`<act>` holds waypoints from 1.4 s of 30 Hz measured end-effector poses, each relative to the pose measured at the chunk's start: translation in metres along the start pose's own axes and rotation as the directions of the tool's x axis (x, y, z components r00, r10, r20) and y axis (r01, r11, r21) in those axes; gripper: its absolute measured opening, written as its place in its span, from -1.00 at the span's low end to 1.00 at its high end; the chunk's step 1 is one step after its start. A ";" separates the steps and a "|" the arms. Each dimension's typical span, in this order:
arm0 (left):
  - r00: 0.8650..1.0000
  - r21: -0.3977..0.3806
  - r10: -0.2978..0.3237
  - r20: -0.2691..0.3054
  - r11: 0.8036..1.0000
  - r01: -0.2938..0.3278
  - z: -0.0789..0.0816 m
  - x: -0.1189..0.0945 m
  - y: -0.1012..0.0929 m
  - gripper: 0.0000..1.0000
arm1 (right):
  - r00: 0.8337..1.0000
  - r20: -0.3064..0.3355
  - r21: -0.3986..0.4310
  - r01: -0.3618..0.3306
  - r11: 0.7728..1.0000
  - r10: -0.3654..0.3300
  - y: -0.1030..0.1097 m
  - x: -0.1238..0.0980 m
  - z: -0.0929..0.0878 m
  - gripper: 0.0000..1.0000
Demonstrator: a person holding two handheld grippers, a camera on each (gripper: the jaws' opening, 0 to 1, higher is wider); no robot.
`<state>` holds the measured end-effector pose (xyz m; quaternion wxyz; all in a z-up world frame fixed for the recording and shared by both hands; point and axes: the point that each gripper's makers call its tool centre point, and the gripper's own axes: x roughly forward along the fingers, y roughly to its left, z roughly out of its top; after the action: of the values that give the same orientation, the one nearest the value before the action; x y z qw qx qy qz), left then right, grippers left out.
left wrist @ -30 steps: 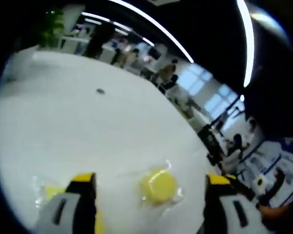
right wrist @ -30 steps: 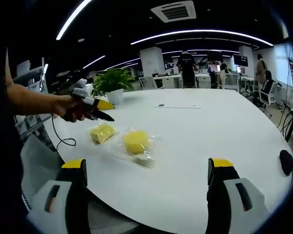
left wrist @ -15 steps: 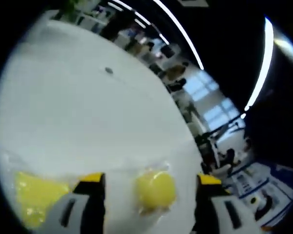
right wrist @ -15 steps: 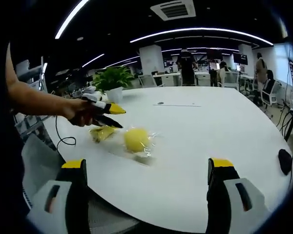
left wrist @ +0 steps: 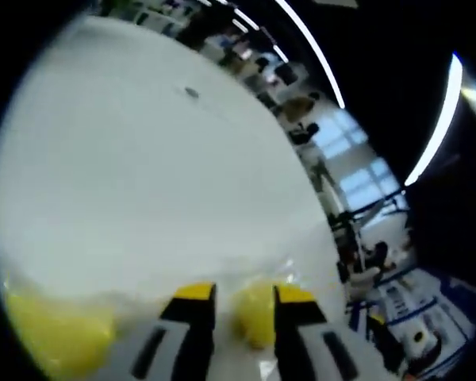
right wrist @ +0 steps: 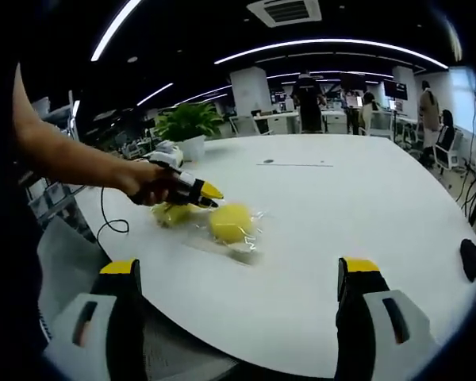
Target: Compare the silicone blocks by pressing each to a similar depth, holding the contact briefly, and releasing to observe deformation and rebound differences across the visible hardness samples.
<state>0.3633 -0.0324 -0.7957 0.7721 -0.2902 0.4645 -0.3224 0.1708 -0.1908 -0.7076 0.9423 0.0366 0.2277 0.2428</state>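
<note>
A slip is judged the main risk: the round yellow silicone block (left wrist: 254, 316) sits inside a clear plastic bag (right wrist: 242, 242), so the film could slide on the smooth white table (right wrist: 365, 206) under a press, and an off-centre contact could skew the depth comparison. In the left gripper view, the left gripper (left wrist: 236, 298) is seen with its yellow-tipped jaws drawn close together with a narrow gap, the round block lying between and just beyond the tips; whether it is touched cannot be told. A second, flatter yellow block (left wrist: 51, 337) lies to the side, near the first. In the right gripper view, the right gripper (right wrist: 242, 274) is held wide apart and empty, well back from both blocks, over the table's near edge.
</note>
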 end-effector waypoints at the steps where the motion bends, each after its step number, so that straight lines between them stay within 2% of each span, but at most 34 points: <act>1: 1.000 -0.010 -0.006 -0.005 1.000 0.006 0.000 0.001 0.000 -0.46 | 1.000 -0.003 0.002 -0.001 1.000 0.001 0.000 0.000 -0.001 0.93; 3: 1.000 -0.059 -0.022 -0.007 0.998 0.022 0.001 0.001 -0.001 -0.59 | 1.000 -0.012 0.000 0.000 1.000 0.000 0.000 -0.001 -0.005 0.93; 6: 1.000 -0.047 -0.009 -0.023 0.999 0.008 0.001 0.002 0.002 -0.60 | 1.000 -0.015 0.002 0.009 1.000 -0.009 -0.003 -0.002 -0.006 0.93; 9: 0.998 -0.074 -0.040 -0.051 0.997 0.036 -0.002 0.006 -0.002 -0.69 | 1.000 -0.019 0.002 0.016 1.000 -0.016 -0.007 -0.004 -0.007 0.93; 15: 0.998 -0.079 -0.020 -0.052 0.997 0.016 -0.007 0.017 -0.002 -0.73 | 0.999 -0.027 0.006 0.020 1.000 -0.020 -0.009 -0.006 -0.010 0.93; 18: 0.999 -0.090 -0.031 -0.033 0.996 0.028 -0.005 0.018 -0.004 -0.89 | 0.999 -0.028 0.006 0.023 1.000 -0.023 -0.011 -0.006 -0.009 0.93; 20: 0.999 -0.067 -0.031 -0.031 0.997 0.029 -0.005 0.019 -0.002 -0.99 | 0.999 -0.029 0.012 0.027 1.000 -0.027 -0.012 -0.007 -0.010 0.93; 29: 0.999 -0.052 -0.041 -0.019 0.998 0.040 -0.005 0.016 -0.006 -1.00 | 0.999 -0.032 0.014 0.029 0.999 -0.029 -0.012 -0.005 -0.012 0.93; 31: 0.995 -0.059 -0.102 0.010 0.993 0.102 -0.002 0.013 -0.018 -1.00 | 0.999 -0.031 0.014 0.026 1.000 -0.026 -0.011 -0.004 -0.011 0.93; 34: 0.994 -0.001 -0.103 0.029 0.995 0.103 -0.001 0.011 -0.021 -1.00 | 0.999 -0.027 0.012 0.023 1.000 -0.022 -0.010 -0.003 -0.010 0.93; 36: 0.994 0.000 -0.106 0.039 0.994 0.106 0.000 0.009 -0.024 -1.00 | 0.999 -0.027 0.011 0.022 1.000 -0.021 -0.010 -0.003 -0.009 0.93; 37: 0.993 -0.016 -0.110 0.044 0.994 0.111 0.002 0.009 -0.026 -1.00 | 0.999 -0.027 0.011 0.021 1.000 -0.020 -0.009 -0.003 -0.009 0.93; 39: 0.992 -0.110 -0.119 0.033 0.986 0.122 0.002 0.007 -0.030 -1.00 | 0.999 -0.026 0.011 0.018 1.000 -0.018 -0.008 -0.002 -0.009 0.93; 41: 0.994 -0.051 -0.106 0.033 0.993 0.108 0.004 0.007 -0.030 -1.00 | 1.000 -0.023 0.010 0.016 1.000 -0.015 -0.007 -0.002 -0.008 0.93; 42: 0.993 -0.022 -0.118 0.029 0.993 0.119 0.004 0.007 -0.036 -1.00 | 1.000 -0.021 0.010 0.014 1.000 -0.013 -0.006 -0.002 -0.008 0.93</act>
<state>0.3611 -0.0598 -0.7710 0.7545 -0.3309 0.4393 -0.3581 0.1683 -0.1972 -0.7151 0.9413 0.0374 0.2390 0.2356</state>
